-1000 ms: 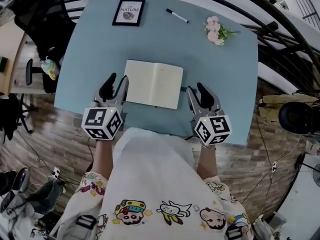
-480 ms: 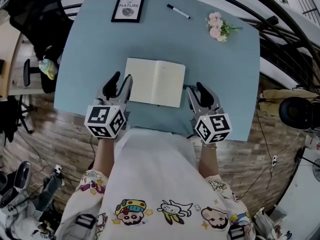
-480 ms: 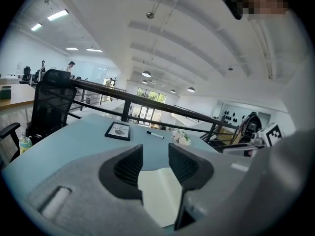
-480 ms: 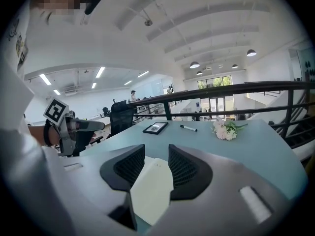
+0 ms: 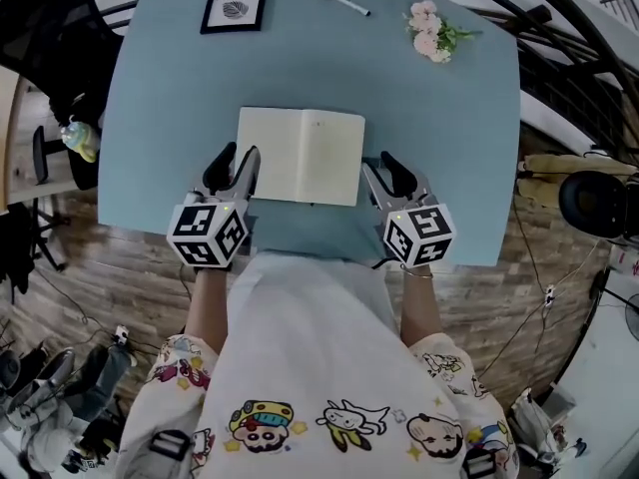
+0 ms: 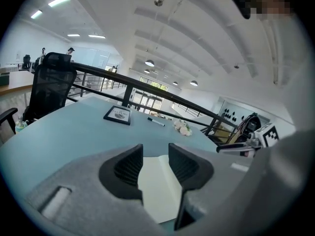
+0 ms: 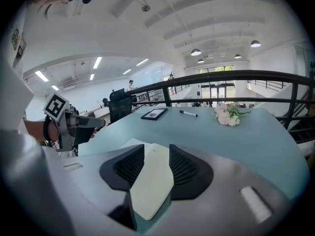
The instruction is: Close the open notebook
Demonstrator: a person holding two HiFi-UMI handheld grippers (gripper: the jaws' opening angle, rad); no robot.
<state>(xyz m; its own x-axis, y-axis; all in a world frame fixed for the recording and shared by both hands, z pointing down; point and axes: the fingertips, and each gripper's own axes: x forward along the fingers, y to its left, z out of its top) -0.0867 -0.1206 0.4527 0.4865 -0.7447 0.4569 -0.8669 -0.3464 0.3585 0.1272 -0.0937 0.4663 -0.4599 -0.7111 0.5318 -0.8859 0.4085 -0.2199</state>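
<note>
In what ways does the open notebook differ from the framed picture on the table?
The notebook shows plain cream pages; the framed picture has a black border and print. The notebook lies near the person; the framed picture lies at the far left corner. Both lie flat on the blue table.
</note>
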